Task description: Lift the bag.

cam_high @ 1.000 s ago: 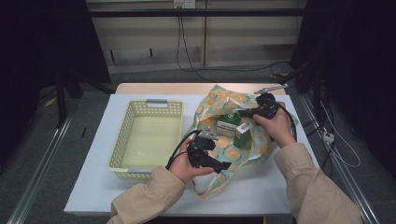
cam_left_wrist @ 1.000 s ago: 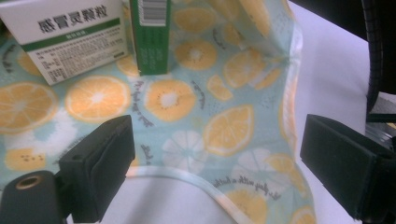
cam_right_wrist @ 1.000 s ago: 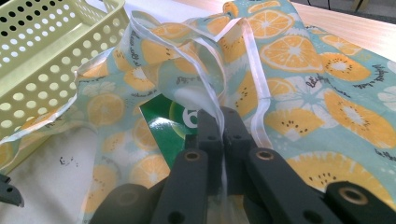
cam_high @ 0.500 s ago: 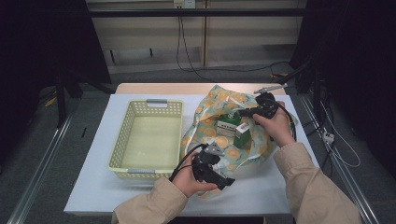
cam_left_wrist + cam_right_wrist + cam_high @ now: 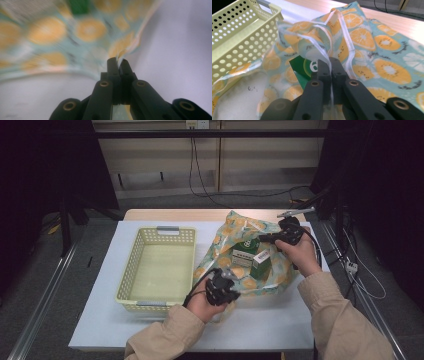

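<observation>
A: The fruit-print bag (image 5: pixel 62 37) is smeared by blur in the left gripper view.

B: And folds of it half cover the green carton (image 5: pixel 305 67), whose label is unreadable.

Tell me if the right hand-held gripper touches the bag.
Touching. In the right gripper view, the right hand-held gripper has its jaws shut on the bag edge.

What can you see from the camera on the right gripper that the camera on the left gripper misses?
The right gripper view alone shows the yellow basket, the bare wood table edge and sharp print on a green box, with the right gripper shut on the bag's clear edge. The left gripper view alone shows the left gripper shut on the bag's near rim, over bare white table cover. Both show the orange-patterned bag, blurred in the left one, and closed black fingers.
</observation>
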Available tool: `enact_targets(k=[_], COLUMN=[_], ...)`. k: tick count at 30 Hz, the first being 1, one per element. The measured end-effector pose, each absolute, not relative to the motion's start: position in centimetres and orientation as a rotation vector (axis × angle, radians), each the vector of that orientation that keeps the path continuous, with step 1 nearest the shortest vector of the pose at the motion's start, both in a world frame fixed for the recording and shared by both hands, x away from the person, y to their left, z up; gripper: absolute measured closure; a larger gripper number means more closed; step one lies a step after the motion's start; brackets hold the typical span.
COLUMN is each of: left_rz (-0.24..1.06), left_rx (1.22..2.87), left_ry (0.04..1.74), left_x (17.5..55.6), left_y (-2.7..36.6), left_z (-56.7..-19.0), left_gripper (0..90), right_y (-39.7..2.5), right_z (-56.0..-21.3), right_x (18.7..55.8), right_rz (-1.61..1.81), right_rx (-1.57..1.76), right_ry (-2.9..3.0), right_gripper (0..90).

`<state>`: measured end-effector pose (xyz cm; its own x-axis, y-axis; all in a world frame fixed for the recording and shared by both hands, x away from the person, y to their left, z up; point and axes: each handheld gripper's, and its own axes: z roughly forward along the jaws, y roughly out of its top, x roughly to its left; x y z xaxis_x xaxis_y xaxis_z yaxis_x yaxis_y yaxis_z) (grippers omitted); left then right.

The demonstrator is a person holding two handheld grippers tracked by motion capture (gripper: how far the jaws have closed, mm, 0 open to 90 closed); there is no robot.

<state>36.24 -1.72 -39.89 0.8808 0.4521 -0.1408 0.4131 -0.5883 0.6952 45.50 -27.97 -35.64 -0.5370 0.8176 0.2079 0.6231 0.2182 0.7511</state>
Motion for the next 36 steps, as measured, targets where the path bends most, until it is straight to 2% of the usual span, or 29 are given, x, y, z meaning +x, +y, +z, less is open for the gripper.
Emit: enact_targets(k=[7, 15, 18, 21, 22, 23, 24, 25, 26, 27, 30, 34, 36], left_rz=[0.238, 0.422, 0.438, 0.376, 0.378, 0.354, 0.309, 0.269, 0.229, 0.208, 0.173, 0.109, 0.105], left_rx=[2.087, 1.903, 1.883, 1.91, 1.923, 1.943, 1.962, 1.978, 1.998, 1.999, 1.998, 2.002, 2.013], left_ry=[0.671, 0.666, 0.657, 0.657, 0.669, 0.692, 0.724, 0.737, 0.74, 0.745, 0.748, 0.716, 0.713], left_x=[40.1, 43.2, 43.6, 43.8, 43.8, 43.8, 43.8, 43.8, 43.6, 43.3, 42.0, 39.9, 38.7], left_y=[0.4, 1.8, 2.4, 2.7, 2.9, 3.1, 3.5, 3.8, 4.3, 4.8, 6.9, 10.7, 12.7], left_z=[-30.6, -20.6, -18.7, -19.5, -20.1, -20.8, -21.6, -22.5, -23.3, -24.1, -26.2, -28.9, -30.3], left_gripper=[90.0, 90.0, 90.0, 89.0, 84.1, 70.0, 49.2, 36.6, 29.9, 25.0, 12.7, 5.1, 5.6], right_y=[-28.3, -28.7, -28.9, -28.9, -28.7, -28.5, -28.3, -28.1, -28.0, -27.9, -27.9, -28.7, -29.2], right_z=[-33.6, -28.3, -26.3, -25.8, -26.0, -26.4, -26.8, -27.3, -27.7, -28.1, -28.8, -29.6, -30.1], right_x=[45.5, 45.7, 45.5, 45.3, 45.2, 45.0, 44.9, 44.7, 44.4, 44.1, 42.8, 40.3, 38.8], right_rz=[1.246, 1.341, 1.378, 1.444, 1.453, 1.458, 1.475, 1.48, 1.469, 1.469, 1.467, 1.496, 1.496], right_rx=[1.348, 1.297, 1.263, 1.268, 1.277, 1.278, 1.278, 1.285, 1.29, 1.286, 1.28, 1.226, 1.201], right_ry=[2.235, 2.126, 2.078, 2.083, 2.106, 2.132, 2.159, 2.172, 2.175, 2.176, 2.175, 2.169, 2.166], right_gripper=[89.0, 89.1, 89.1, 88.9, 87.9, 83.4, 74.3, 64.9, 54.8, 46.0, 31.7, 25.6, 22.4])
